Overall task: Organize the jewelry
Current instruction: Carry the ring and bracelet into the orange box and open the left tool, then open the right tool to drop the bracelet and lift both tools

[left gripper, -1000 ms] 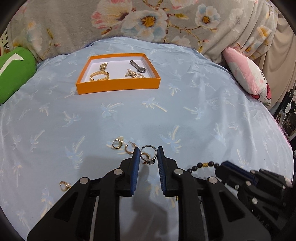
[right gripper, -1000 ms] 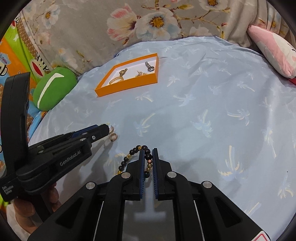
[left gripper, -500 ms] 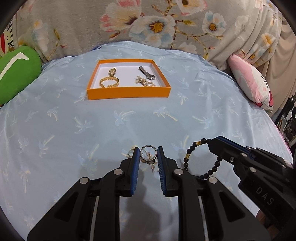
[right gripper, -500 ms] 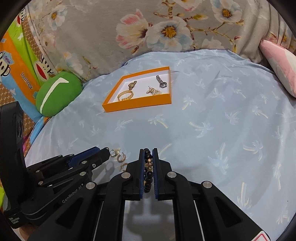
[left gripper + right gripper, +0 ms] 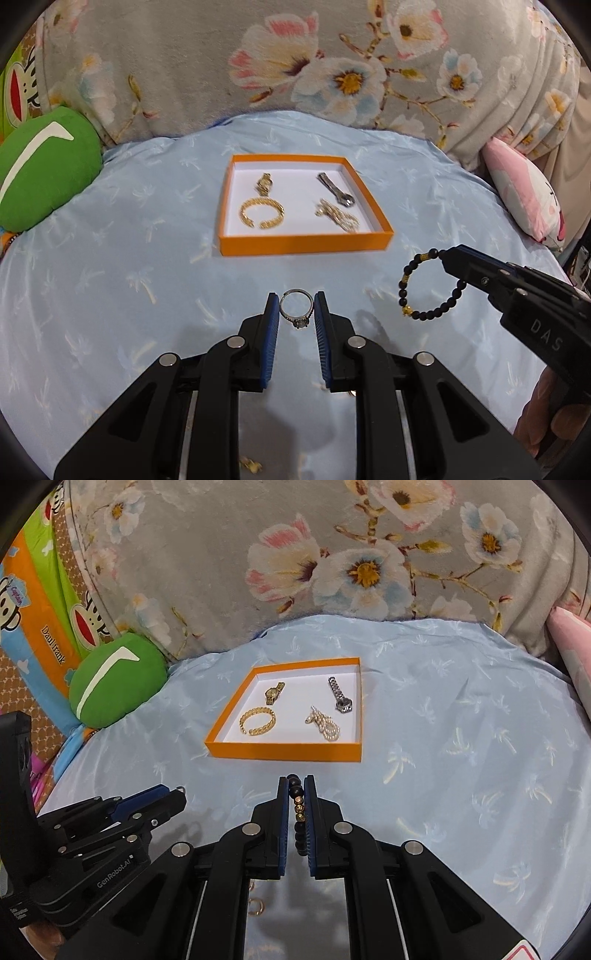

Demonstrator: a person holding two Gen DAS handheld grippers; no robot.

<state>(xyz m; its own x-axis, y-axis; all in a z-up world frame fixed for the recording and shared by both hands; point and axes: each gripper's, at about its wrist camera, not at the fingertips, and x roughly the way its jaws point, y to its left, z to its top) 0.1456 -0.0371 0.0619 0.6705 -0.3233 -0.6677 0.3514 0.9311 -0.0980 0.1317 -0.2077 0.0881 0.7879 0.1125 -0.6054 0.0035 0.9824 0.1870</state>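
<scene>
The left gripper (image 5: 295, 314) has its jaws closed on a thin silver ring with a small stone setting (image 5: 295, 308), seen at the lower centre of the left wrist view; the blue pads press the band from either side and the stone hangs at the bottom. The ring is light, hard and smooth, so I judge it could twist or slip out if the squeeze eases. Holding across the band, as now, looks the sound way.

The right gripper (image 5: 296, 805) has its jaws shut on a bracelet of black round beads with a few gold ones (image 5: 430, 286). In the left wrist view at middle right, the loop dangles below the tips. It is limp and will swing, so only the pinched beads are under control.

Both pieces are in the air over the pale blue palm-print bedsheet (image 5: 110, 295), short of the shallow orange box with a white floor (image 5: 306, 245) at the centre of both views. Inside lie a gold chain bangle (image 5: 261, 214), a gold watch (image 5: 264, 183), a silver watch (image 5: 335, 189) and a pearly strand (image 5: 338, 216). The free floor at the middle looks the likely drop spot.
</scene>
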